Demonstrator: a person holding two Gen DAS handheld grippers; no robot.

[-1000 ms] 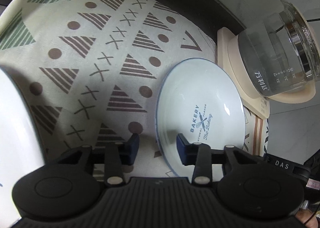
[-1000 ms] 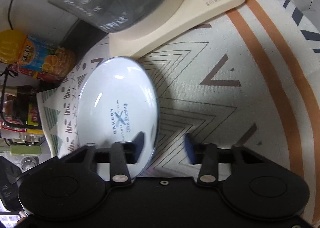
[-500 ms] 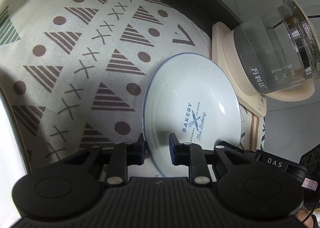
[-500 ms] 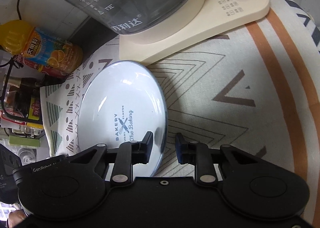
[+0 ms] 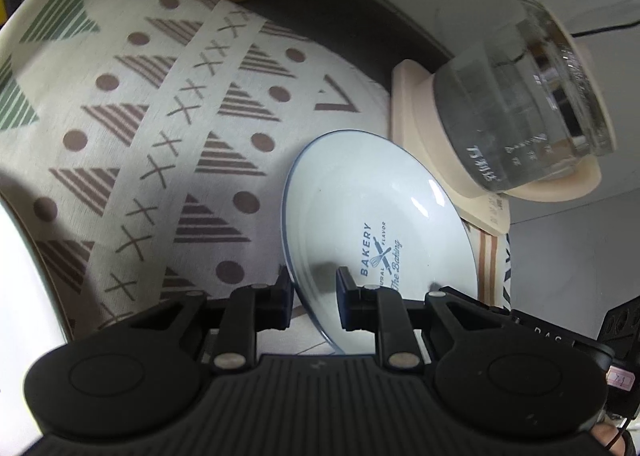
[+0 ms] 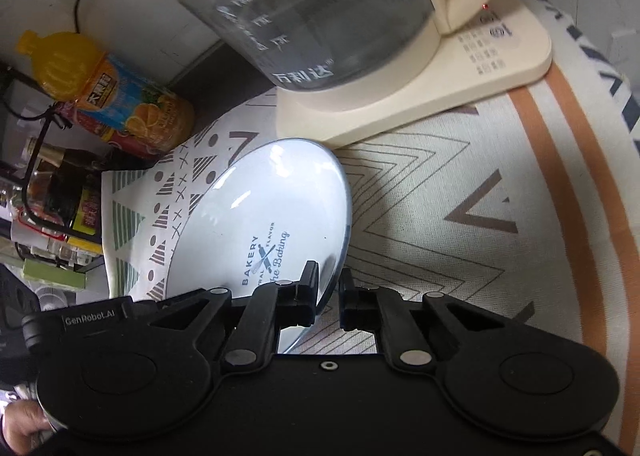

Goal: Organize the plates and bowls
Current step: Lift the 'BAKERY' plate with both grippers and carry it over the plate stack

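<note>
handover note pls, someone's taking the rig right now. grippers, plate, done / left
Left hand-held gripper: shut on the plate's left rim.
Right hand-held gripper: shut on the same plate's right rim.
Plate: white, BAKERY print, on the patterned cloth, close beside the kettle base; whether it is lifted yet, cannot tell.
Juice bottle stands at the cloth's far edge.
Done: two-sided grip on the plate.
Left: lift it clear of the kettle and put it away; no stack or bowls in view.
</note>
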